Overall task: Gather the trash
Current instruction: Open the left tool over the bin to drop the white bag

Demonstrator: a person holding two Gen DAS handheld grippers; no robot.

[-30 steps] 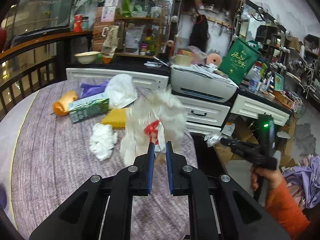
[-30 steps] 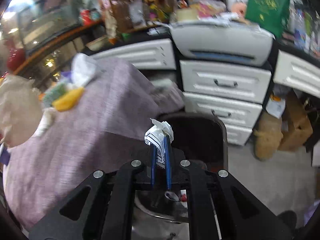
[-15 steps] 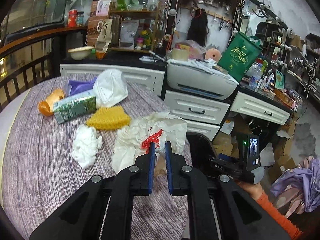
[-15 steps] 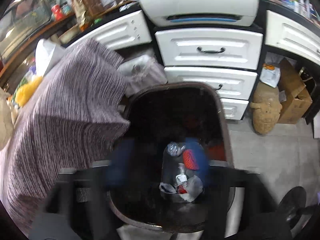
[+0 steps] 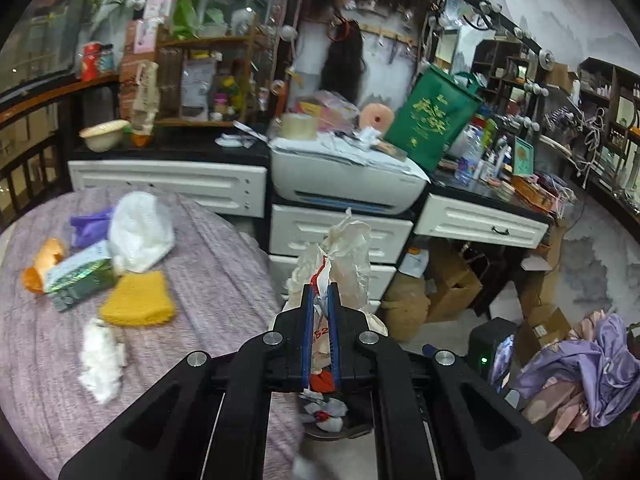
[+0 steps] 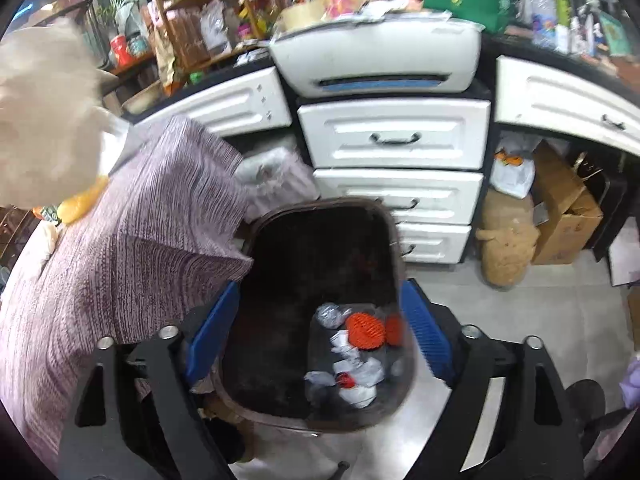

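Yellow characters are showing on the green tote bag (image 5: pixel 434 118) leaning behind the printer (image 5: pixel 346 178), but they are too small to read. Red print is running along the crumpled plastic bag (image 5: pixel 340 258) in the left gripper (image 5: pixel 321 300); only digits that look like "52" are showing between the blue pads, and the rest is folded away.

That bag is thin, translucent, off-white and heavily creased, and it is sticking up above the fingertips. The left gripper is clamping it tightly, past the edge of the purple-clothed worktop (image 5: pixel 224 264), over the bin. The right gripper (image 6: pixel 320 332) is hanging over the dark trash bin (image 6: pixel 396 240) with its jaws opening wide and nothing between them. Inside the bin are lying crumpled white wrappers (image 6: pixel 356 376) and two orange ribbed pieces (image 6: pixel 364 330). On the worktop are resting a white tissue wad (image 5: pixel 100 356), a yellow knitted piece (image 5: pixel 138 300), a green carton (image 5: pixel 78 276) with unreadable print, a white bag (image 5: pixel 138 230), a purple item (image 5: pixel 90 226) and an orange item (image 5: pixel 42 264).
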